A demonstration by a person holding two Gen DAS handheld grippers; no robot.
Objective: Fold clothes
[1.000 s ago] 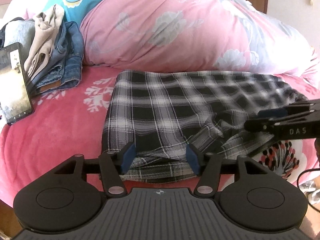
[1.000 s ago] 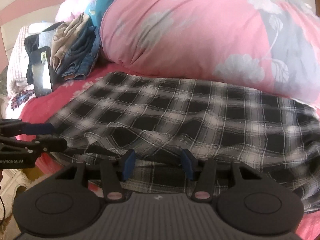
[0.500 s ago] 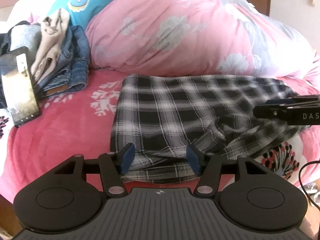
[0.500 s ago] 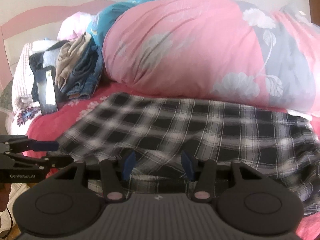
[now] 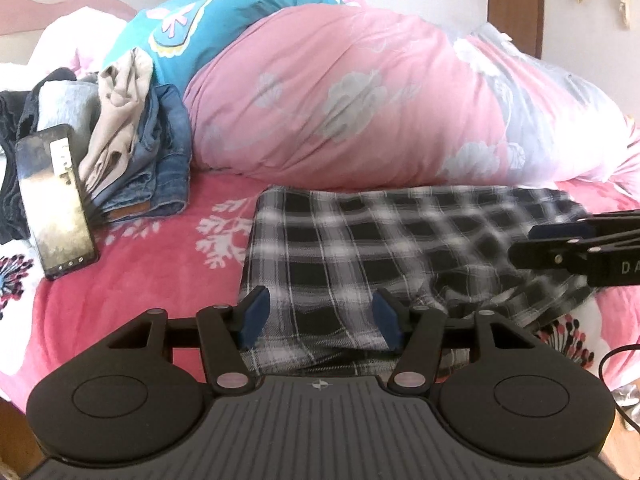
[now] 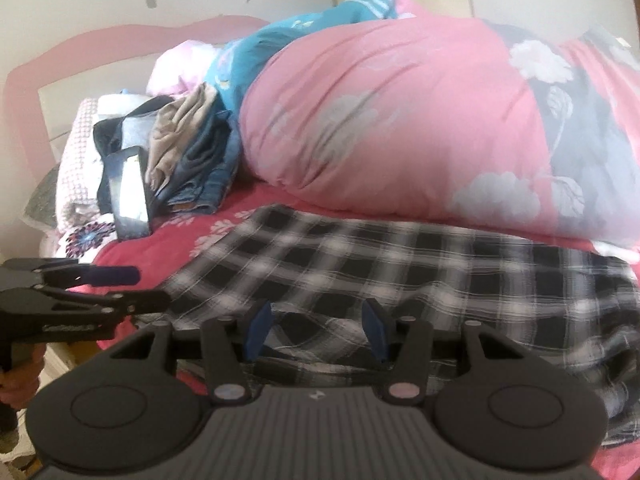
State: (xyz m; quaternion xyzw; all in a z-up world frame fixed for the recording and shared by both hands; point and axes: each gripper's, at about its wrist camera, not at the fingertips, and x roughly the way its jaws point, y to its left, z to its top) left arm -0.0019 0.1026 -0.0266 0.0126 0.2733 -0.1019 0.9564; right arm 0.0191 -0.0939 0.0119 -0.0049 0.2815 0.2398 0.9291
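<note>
A black-and-white plaid garment [image 5: 360, 240] lies folded flat on the pink bed, its near edge rumpled. My left gripper [image 5: 320, 312] hovers open over the garment's near left part, blue pads wide apart with only loose cloth below them. My right gripper [image 6: 316, 324] stands open the same way over the near edge of the plaid garment [image 6: 400, 264], further right. Each gripper shows in the other's view: the right gripper [image 5: 528, 242] at the right edge, the left gripper [image 6: 150, 288] at the left, with a hand under it.
A big pink floral duvet [image 5: 360, 112] is bunched up behind the garment. At the back left lie a stack of jeans and beige clothes [image 5: 140, 152] and a phone [image 5: 54, 200] leaning against it. The pink blanket [image 5: 152, 272] shows bare left of the garment.
Both views have tipped upward, showing more wall and duvet. The right gripper has risen a little above the cloth. The plaid garment lies as before, and both jaws keep the same gap.
</note>
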